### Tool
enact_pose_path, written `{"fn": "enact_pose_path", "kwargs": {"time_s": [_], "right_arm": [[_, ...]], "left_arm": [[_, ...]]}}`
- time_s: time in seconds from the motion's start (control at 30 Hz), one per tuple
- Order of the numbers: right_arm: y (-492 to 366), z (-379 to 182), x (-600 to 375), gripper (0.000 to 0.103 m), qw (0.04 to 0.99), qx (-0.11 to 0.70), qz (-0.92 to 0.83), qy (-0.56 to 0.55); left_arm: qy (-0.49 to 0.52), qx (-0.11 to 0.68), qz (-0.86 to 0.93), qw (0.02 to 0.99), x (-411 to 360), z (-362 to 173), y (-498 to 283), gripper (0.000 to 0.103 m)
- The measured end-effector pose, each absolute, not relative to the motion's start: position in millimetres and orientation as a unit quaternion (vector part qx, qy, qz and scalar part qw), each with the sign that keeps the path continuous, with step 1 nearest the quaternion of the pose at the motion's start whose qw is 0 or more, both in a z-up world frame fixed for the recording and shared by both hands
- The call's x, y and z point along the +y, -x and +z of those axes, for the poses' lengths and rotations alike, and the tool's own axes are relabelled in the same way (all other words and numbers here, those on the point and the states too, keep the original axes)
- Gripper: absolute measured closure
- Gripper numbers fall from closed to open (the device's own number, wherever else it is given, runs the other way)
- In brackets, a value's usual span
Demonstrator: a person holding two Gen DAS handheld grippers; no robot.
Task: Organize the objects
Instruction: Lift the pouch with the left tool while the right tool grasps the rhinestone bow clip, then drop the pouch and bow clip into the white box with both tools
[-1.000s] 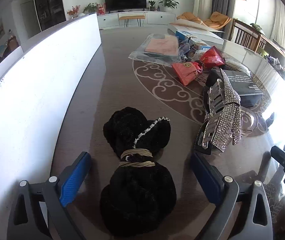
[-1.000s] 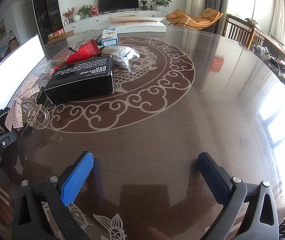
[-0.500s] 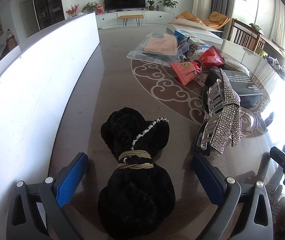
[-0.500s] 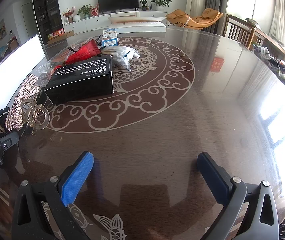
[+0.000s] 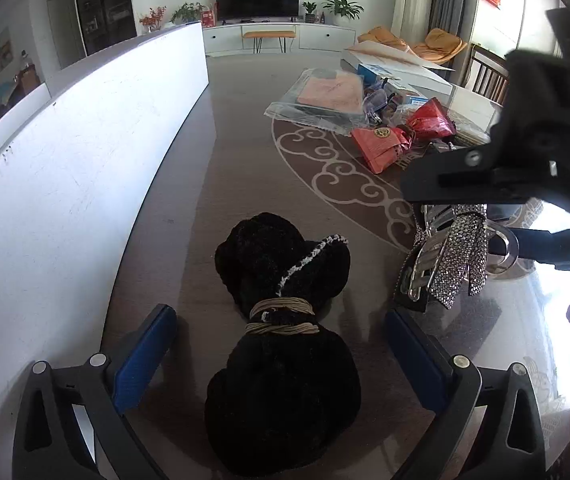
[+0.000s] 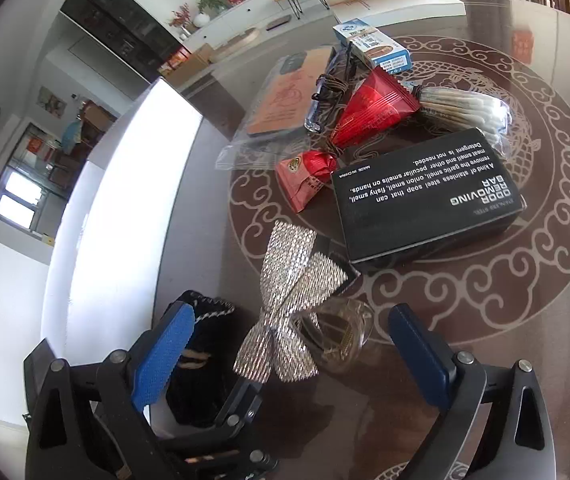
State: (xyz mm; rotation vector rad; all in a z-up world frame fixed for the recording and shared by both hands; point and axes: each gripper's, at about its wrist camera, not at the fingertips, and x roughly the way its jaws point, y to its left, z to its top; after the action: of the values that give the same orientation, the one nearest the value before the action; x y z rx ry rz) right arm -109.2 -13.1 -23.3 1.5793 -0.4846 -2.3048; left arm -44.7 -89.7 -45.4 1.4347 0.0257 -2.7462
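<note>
Left gripper (image 5: 281,356) released, straddling black fuzzy bow hair tie (image 5: 281,320) on dark glass table (image 5: 221,184). Right gripper (image 6: 291,356) closing, ungrasping, over rhinestone silver bow clip (image 6: 289,304).

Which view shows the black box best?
The right wrist view: the black box lies whole in the open, its white print readable though upside down. In the left wrist view the right gripper's body covers it almost fully, so I cannot pick it out there.

The black box (image 6: 425,196) reads "ODOR REMOVING BAR", "MADE IN CHINA", and "A kind of stainless steel soap that can remove the garlic smell, onion smell, fishy smell". Its print stands upside down in the right wrist view. Print on the blue-and-white carton (image 6: 373,50) is too small to read.
</note>
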Motion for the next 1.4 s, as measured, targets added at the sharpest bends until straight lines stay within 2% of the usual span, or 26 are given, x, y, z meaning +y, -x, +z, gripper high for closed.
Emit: {"fn": "enact_pose_path", "kwargs": {"time_s": [0.1, 0.13, 0.33, 0.4, 0.47, 0.5, 0.53, 0.57, 0.6, 0.63, 0.67, 0.73, 0.77, 0.8, 0.83, 1.0, 1.17, 1.3, 1.4], "right_arm": [[117.2, -29.6, -17.9, 0.032, 0.140, -0.140, -0.806, -0.558], [115.9, -29.5, -18.4, 0.044, 0.147, -0.124, -0.803, -0.564], [76.8, -26.2, 19.4, 0.044, 0.189, -0.057, -0.803, -0.563], [64.5, -22.6, 35.6, 0.040, 0.190, -0.041, -0.808, -0.556], [53.2, -17.9, 49.3, 0.015, 0.179, -0.037, -0.817, -0.546], [47.3, -16.8, 55.3, 0.011, 0.174, -0.045, -0.824, -0.538], [42.1, -16.5, 60.0, 0.007, 0.170, -0.058, -0.829, -0.530], [38.4, -17.3, 62.5, 0.007, 0.168, -0.070, -0.829, -0.529], [38.2, -19.7, 61.8, 0.007, 0.162, -0.080, -0.828, -0.531], [40.1, -23.1, 58.6, 0.007, 0.156, -0.084, -0.827, -0.534], [42.3, -26.3, 53.9, 0.007, 0.150, -0.086, -0.826, -0.537], [40.1, -32.3, 46.7, 0.011, 0.148, -0.077, -0.827, -0.536], [39.2, -34.9, 42.6, 0.035, 0.147, -0.066, -0.829, -0.535], [36.0, -33.9, 38.7, 0.048, 0.130, -0.043, -0.836, -0.532], [31.8, -32.0, 38.6, 0.052, 0.123, -0.033, -0.841, -0.526], [19.5, -11.0, 45.5, 0.052, 0.121, -0.030, -0.853, -0.507], [18.0, 36.1, 18.6, 0.052, 0.170, -0.027, -0.863, -0.476], [18.1, 78.7, -41.6, 0.052, 0.246, -0.023, -0.863, -0.441], [17.1, 107.9, -94.7, 0.052, 0.309, -0.015, -0.854, -0.418]], "left_arm": [[-0.463, 0.008, -0.886, 0.018, -85.0, -44.9, 42.7, 0.000], [-0.463, 0.008, -0.886, 0.018, -83.4, -44.6, 42.3, 0.000], [-0.470, 0.001, -0.883, 0.004, -79.8, -44.7, 41.2, 0.000], [-0.483, -0.007, -0.875, -0.012, -79.7, -44.1, 42.2, 0.000], [-0.491, -0.009, -0.871, -0.018, -77.1, -43.3, 42.2, 0.000], [-0.487, -0.006, -0.873, -0.017, -84.7, -43.9, 43.8, 0.002], [-0.479, -0.008, -0.878, -0.012, -84.0, -43.2, 42.0, 0.008], [-0.468, -0.006, -0.884, -0.014, -89.2, -41.1, 41.4, 0.025], [-0.460, -0.008, -0.888, -0.016, -89.0, -38.7, 40.2, 0.051], [-0.455, -0.009, -0.890, -0.017, -88.4, -36.4, 40.3, 0.067], [-0.457, -0.003, -0.889, -0.023, -88.8, -35.6, 40.4, 0.073], [-0.456, 0.023, -0.889, -0.038, -92.7, -34.2, 34.1, 0.073], [-0.456, 0.039, -0.888, -0.049, -94.7, -32.7, 30.3, 0.073], [-0.452, 0.051, -0.889, -0.058, -96.2, -29.9, 25.1, 0.073], [-0.446, 0.057, -0.891, -0.065, -96.9, -26.2, 19.2, 0.073], [-0.416, 0.086, -0.900, -0.097, -98.3, 3.7, -8.4, 0.073], [-0.364, 0.121, -0.918, -0.098, -130.4, 59.4, -28.8, 0.073], [-0.333, 0.126, -0.933, -0.047, -185.5, 92.2, -40.7, 0.073], [-0.337, 0.131, -0.932, 0.016, -237.8, 96.3, -44.5, 0.073]]}}
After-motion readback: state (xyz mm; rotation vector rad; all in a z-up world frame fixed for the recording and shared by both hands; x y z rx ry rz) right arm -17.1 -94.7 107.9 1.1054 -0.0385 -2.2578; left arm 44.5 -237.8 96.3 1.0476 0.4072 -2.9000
